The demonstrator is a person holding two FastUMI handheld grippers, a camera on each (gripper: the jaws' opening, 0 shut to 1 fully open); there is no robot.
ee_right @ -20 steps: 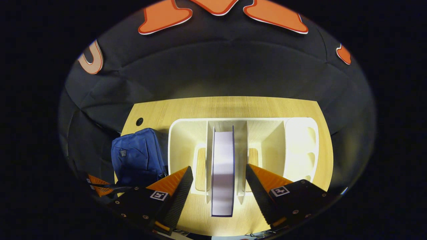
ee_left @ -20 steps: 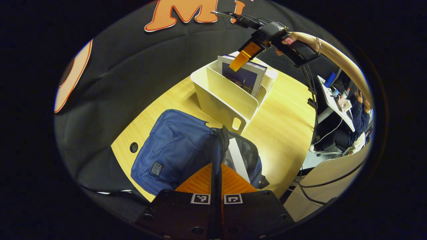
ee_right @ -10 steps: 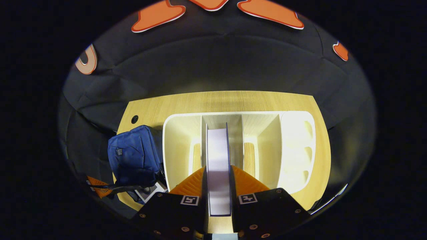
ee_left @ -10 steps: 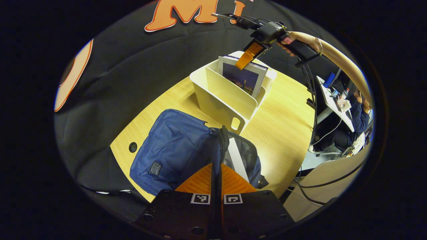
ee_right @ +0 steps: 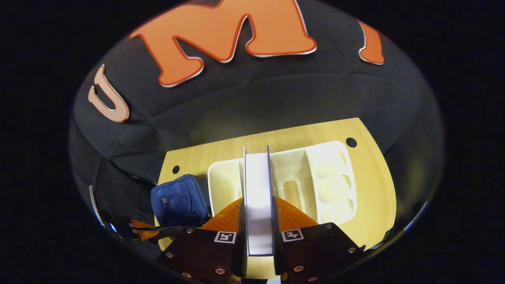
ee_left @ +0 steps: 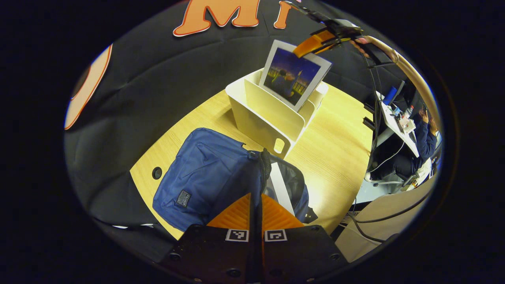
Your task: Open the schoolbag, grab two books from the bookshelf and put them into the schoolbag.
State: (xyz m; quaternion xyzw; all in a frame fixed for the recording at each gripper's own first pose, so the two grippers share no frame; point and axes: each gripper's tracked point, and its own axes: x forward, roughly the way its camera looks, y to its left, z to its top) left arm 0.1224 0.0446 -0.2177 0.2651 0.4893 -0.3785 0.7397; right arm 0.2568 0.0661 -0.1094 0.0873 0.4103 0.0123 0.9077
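My left tongs (ee_left: 256,213) sit nearest me, their orange fingers (ee_left: 236,215) pressed together on the zipper edge of the blue schoolbag (ee_left: 205,177); they pinch the rim and hold the mouth open, and inside I can see a pale slab that I take for the first book (ee_left: 281,187) already packed. The bag lies at the near left corner of the wooden table (ee_left: 335,150), just beside the near wall of the white bookshelf (ee_left: 260,118). Farther off, my right tongs (ee_right: 258,232) are closed narrowly on the second book (ee_right: 258,197), one finger (ee_right: 225,217) on each cover, with the white page edge running up between them. What has just changed is the height: half a second ago this book was still seated in its slot, and now it has come up nearly clear of the bookshelf, tilted, with its lower corner still by the divider, as seen from the left tongs, where the right tongs (ee_left: 315,41) grip its top edge. I judge the first half of the task done and the second book freed; what remains is to carry it across to the open bag and slide it in beside the other.
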